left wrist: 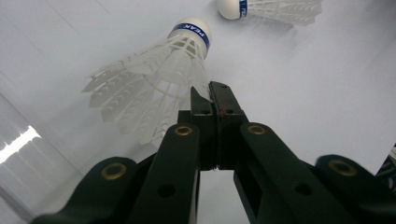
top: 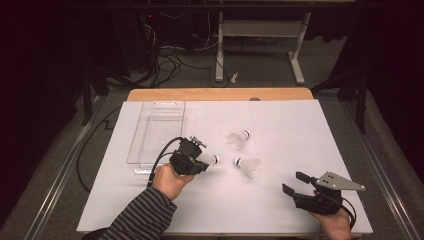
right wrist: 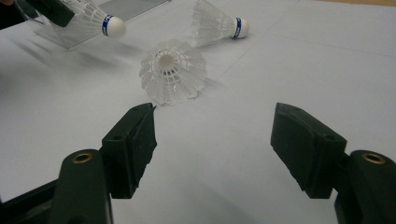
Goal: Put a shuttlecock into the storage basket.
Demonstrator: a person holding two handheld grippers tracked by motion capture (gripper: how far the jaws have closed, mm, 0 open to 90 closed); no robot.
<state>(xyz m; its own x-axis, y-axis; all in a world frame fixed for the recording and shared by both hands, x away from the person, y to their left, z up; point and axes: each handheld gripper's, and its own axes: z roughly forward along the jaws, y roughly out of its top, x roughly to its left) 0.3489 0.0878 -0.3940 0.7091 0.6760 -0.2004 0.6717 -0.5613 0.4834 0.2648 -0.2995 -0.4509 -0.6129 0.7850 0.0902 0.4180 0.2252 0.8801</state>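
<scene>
Left tongs [left wrist: 212, 100] pinching one shuttlecock [left wrist: 154, 79] by its feather skirt, just beside the clear plastic tray [top: 157, 131]. Right tongs [right wrist: 212, 140] spread, idle. Likely one of three collected; two shuttlecocks [top: 239, 139] [top: 248, 166] left on the tabletop [top: 280, 200], tray bare.

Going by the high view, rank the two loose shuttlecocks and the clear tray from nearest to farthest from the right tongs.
1. Nearer shuttlecock, up-left of the right tongs.
2. Farther shuttlecock, mid-table.
3. Clear tray, far left, beyond the left tongs.
</scene>
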